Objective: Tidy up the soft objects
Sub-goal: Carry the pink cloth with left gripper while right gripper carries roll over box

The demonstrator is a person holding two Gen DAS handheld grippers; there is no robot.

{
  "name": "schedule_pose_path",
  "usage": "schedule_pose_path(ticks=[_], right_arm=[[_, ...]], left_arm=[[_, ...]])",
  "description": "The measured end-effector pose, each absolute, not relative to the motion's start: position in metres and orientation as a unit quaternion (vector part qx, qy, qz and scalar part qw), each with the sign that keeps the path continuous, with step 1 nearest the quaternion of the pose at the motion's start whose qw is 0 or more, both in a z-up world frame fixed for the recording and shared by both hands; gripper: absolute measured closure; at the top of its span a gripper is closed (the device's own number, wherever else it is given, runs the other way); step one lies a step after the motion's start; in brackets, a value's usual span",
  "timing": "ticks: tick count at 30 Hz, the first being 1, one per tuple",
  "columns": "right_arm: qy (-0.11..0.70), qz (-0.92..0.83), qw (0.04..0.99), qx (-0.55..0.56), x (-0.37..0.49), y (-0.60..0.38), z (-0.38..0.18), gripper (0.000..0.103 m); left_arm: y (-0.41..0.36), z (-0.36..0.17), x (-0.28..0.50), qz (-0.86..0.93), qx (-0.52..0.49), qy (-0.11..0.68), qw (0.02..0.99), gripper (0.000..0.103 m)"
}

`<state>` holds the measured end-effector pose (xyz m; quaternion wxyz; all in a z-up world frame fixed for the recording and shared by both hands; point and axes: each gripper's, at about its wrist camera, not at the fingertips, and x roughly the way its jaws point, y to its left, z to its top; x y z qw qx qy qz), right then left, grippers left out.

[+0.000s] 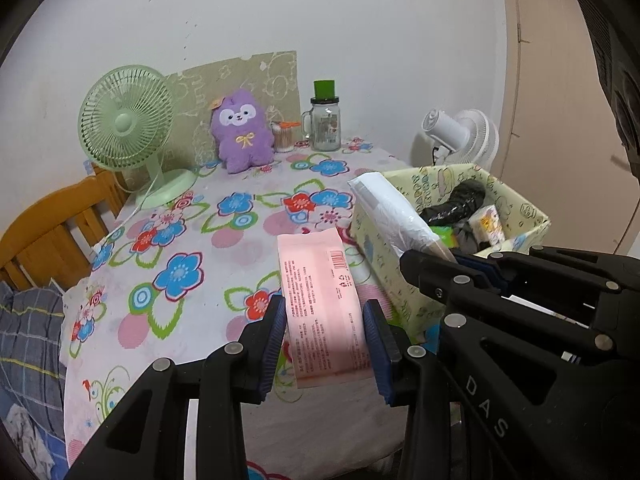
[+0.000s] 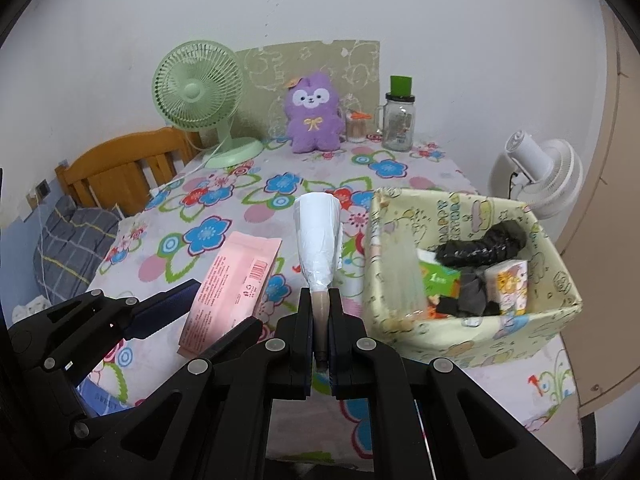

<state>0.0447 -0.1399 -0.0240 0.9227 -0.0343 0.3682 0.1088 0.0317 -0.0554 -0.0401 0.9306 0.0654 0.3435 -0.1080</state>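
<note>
While the left wrist view looks down over a floral tablecloth [image 1: 208, 240], the left gripper [image 1: 326, 344] fills the near edge with its jaws partly apart, the two blue pads pressed against the long sides of a flat pink packet [image 1: 320, 300]. That packet sticks out away from the camera, clear of the cloth. Just to its right the right gripper [image 1: 460, 264] reaches in from the near right, its jaws closed on the end of a white plastic roll [image 1: 390, 208], which slants up toward the far left and lies across the near left corner of a patterned box [image 1: 400, 280]. Inside the box sit a black bundle [image 1: 460, 200], a small printed pack [image 1: 486, 220] and something green. At the far side stand a green fan [image 1: 128, 120], a purple plush toy [image 1: 242, 132] and a glass jar [image 1: 325, 120].

From the right wrist view, the right gripper [image 2: 320, 320] sits at the near middle, jaws nearly together and clamped on the brownish core of the white plastic roll [image 2: 318, 232], which points away above the cloth. Left of it, the left gripper [image 2: 208, 304] grips the pink packet [image 2: 232, 284] by its near end, tilted. Right of the roll, apart from it here, stands the patterned box [image 2: 472, 332], holding the black bundle [image 2: 480, 246] and the printed pack [image 2: 506, 286]. Beyond the table's far right corner stands a white fan [image 2: 536, 176].
</note>
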Motion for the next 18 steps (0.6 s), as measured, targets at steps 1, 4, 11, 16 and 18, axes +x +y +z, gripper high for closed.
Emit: schedule_pose_path(ticks=[1,4,11,16,18], right_arm=[[0.367,0.107,0.923,-0.034,0.045,-0.141,-0.022,0.095],[0.361,0.102,0.926,-0.031,0.046,-0.149,-0.014,0.095],[0.354,0.095,0.93,-0.027,0.052,-0.166,-0.001,0.095],[0.352,0.095,0.931,-0.027,0.058,-0.179,0.004,0.095],[0.351,0.095,0.931,-0.027,0.062,-0.187,0.007,0.095]], left_arm=[[-0.058,-0.038,0.032,-0.11,0.067,0.342,0.931,0.063],[-0.065,-0.031,0.034,-0.114,0.071,0.336,0.932,0.063],[-0.083,-0.022,0.041,-0.117,0.075,0.331,0.933,0.063],[-0.098,-0.016,0.047,-0.118,0.077,0.328,0.934,0.063],[-0.104,-0.014,0.049,-0.119,0.077,0.327,0.934,0.063]])
